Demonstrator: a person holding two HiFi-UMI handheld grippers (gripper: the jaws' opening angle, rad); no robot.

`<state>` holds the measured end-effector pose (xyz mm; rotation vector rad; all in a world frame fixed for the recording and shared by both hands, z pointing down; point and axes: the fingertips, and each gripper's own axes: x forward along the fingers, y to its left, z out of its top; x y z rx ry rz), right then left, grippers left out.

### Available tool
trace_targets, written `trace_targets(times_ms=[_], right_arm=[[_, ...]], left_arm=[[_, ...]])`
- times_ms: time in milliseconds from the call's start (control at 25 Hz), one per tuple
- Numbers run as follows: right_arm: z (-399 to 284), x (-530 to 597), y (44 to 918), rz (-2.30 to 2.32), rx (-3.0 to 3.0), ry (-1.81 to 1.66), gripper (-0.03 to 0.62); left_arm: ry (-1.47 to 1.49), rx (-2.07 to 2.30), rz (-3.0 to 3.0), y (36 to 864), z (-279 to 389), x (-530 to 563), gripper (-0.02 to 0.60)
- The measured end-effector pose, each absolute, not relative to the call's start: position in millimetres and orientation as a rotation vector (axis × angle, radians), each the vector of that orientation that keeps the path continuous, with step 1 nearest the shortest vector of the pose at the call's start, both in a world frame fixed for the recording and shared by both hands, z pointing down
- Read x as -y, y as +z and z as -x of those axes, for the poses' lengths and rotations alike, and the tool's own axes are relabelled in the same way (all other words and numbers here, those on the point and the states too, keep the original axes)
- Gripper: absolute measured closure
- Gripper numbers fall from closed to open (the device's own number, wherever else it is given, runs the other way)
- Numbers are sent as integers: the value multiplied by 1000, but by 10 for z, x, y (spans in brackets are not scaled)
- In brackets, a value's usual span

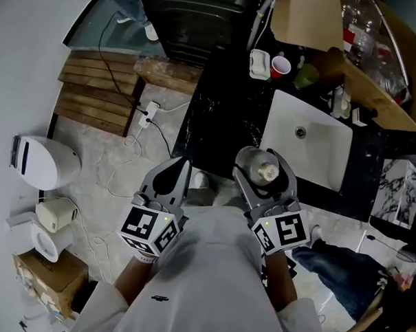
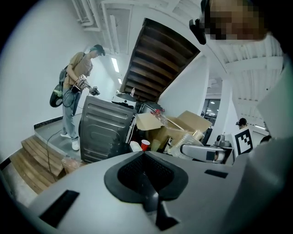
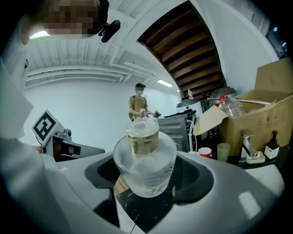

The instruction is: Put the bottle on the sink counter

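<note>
Clamping bottle [image 3: 145, 160] upright in right gripper [image 1: 261, 168] — hovering over counter's [image 1: 217, 121] near edge, sink [image 1: 318, 156] just right; left gripper [image 1: 172, 175] pinched together, empty.

Your head camera looks steeply down on the sink counter [image 1: 224, 121], while your two gripper cameras sit close behind their jaws, facing outward across it, all sharing the red cup [image 1: 281, 65].
</note>
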<state>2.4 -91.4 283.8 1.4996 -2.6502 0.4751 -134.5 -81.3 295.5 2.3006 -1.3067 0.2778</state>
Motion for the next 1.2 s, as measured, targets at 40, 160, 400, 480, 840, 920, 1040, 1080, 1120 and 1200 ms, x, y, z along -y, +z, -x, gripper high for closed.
trace_targets(times_ms=[40, 160, 400, 480, 840, 920, 1040, 1080, 1120, 1200], right_arm=[[2, 966, 2840, -1517, 2642, 470, 249], [55, 1104, 2845, -1556, 2618, 448, 249], [65, 1214, 2905, -1587, 2571, 476, 249], [74, 1238, 2944, -1582, 2560, 487, 249], [105, 1481, 3053, -1555, 2543, 519, 249], [77, 1563, 3078, -1550, 2542, 523, 249], [34, 1685, 3114, -1538, 2542, 528, 249], [20, 1731, 3126, -1533, 2542, 527, 249], [6, 1783, 3139, -1528, 2542, 525, 249], [-20, 1896, 3166, -1518, 2541, 527, 249]], left_arm=[[281, 1290, -2310, 2967, 1366, 865, 574], [293, 1249, -2342, 2993, 1400, 1022, 575], [283, 1213, -2354, 3000, 1413, 1175, 574], [274, 1209, -2351, 3005, 1412, 1203, 575], [281, 1204, -2317, 3081, 1427, 1437, 575], [289, 1206, -2312, 3114, 1407, 1513, 575], [304, 1213, -2299, 3179, 1380, 1619, 574], [310, 1213, -2297, 3195, 1367, 1661, 575], [315, 1213, -2295, 3208, 1354, 1708, 575], [321, 1217, -2287, 3242, 1332, 1798, 574]])
